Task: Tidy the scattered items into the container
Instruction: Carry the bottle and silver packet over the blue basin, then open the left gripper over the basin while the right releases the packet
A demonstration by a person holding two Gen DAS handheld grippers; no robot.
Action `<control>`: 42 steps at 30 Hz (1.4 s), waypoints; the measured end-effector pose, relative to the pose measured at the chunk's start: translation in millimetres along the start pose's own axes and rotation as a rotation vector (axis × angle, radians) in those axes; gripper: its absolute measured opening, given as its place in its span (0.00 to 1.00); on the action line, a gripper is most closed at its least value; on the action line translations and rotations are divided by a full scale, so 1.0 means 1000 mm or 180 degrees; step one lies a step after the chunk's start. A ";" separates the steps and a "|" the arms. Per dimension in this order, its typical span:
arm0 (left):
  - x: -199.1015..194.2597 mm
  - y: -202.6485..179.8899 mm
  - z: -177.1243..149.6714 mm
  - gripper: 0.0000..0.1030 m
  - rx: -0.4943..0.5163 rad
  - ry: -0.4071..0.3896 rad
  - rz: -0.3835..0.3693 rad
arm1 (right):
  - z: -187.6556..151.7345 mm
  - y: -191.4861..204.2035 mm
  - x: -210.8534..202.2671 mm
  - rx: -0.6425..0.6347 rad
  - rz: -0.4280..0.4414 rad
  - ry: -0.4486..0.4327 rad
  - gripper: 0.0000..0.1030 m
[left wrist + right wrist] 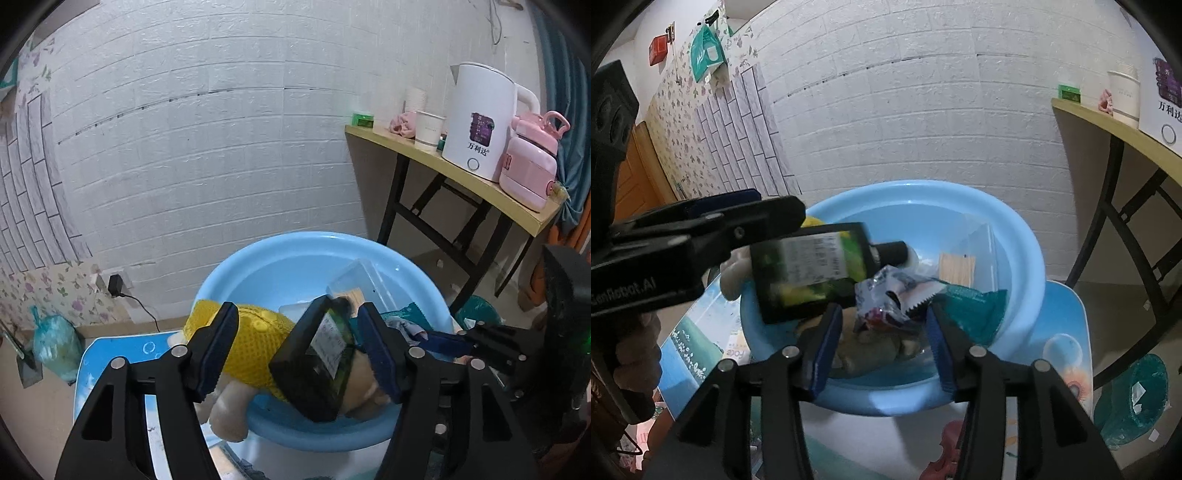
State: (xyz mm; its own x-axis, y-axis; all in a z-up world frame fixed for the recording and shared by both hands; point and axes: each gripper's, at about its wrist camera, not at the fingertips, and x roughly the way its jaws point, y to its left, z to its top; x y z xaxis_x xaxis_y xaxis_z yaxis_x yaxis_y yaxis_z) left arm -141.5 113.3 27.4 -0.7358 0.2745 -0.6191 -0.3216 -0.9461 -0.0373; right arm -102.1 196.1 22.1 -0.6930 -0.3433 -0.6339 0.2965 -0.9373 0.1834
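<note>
1. The left gripper (301,350) has its fingers spread wide; the dark bottle (319,356) lies between them over the near part of the blue basin (236,266), and whether it touches either pad I cannot tell.
2. The right gripper (882,345) is spread and empty, above the basin's near rim (886,400).
3. Inside the basin lie a plush toy in yellow knit (258,339), a teal packet (979,306), a white snack wrapper (890,295) and a clear box (975,254).
4. A white kettle (476,118) stands on the far right table (480,184).
</note>
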 end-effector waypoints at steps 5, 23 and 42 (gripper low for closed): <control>-0.001 0.003 -0.007 0.64 -0.0062 0.0069 0.0006 | -0.002 0.000 -0.005 -0.0002 -0.0008 -0.0013 0.47; -0.035 0.030 -0.035 0.72 -0.0282 0.0114 0.0138 | -0.008 0.008 -0.034 0.0011 -0.0163 -0.0103 0.47; -0.075 0.072 -0.104 0.82 -0.0539 0.0302 0.0426 | -0.037 0.023 -0.064 0.0081 -0.0239 -0.0080 0.47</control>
State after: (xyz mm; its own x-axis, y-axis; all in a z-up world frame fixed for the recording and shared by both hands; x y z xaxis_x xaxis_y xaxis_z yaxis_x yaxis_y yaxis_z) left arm -47.9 6.8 -10.5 -0.7033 0.1350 -0.6980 -0.1145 -0.9905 -0.0762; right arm -26.9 198.7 39.0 -0.7290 -0.2732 -0.6276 0.2266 -0.9615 0.1553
